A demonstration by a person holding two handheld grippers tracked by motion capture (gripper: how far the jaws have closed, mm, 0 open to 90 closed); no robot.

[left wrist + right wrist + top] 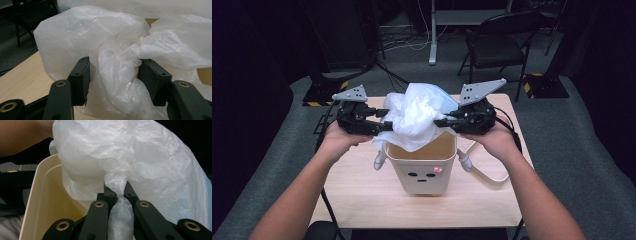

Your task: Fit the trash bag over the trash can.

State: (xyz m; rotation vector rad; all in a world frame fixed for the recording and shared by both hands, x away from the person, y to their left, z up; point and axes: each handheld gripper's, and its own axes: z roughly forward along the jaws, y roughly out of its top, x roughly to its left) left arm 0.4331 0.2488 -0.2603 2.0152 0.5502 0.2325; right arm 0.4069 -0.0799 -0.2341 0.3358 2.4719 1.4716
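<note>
The plastic bag (417, 117) was held bunched just above the bin (424, 172) on the bench (362, 195), pinched tight by the right hand-held gripper (117, 192), the left hand-held gripper (113, 77) spread loosely around its opposite fold.

Both forearms are bare, with no sleeves in sight. The left gripper (384, 125) and right gripper (439, 122) are black, each topped by a grey three-cornered plate dotted with small holes. Their angular black arms carry brass-coloured rivets and blocky rectangular pads (81, 77), with small screws showing.
</note>
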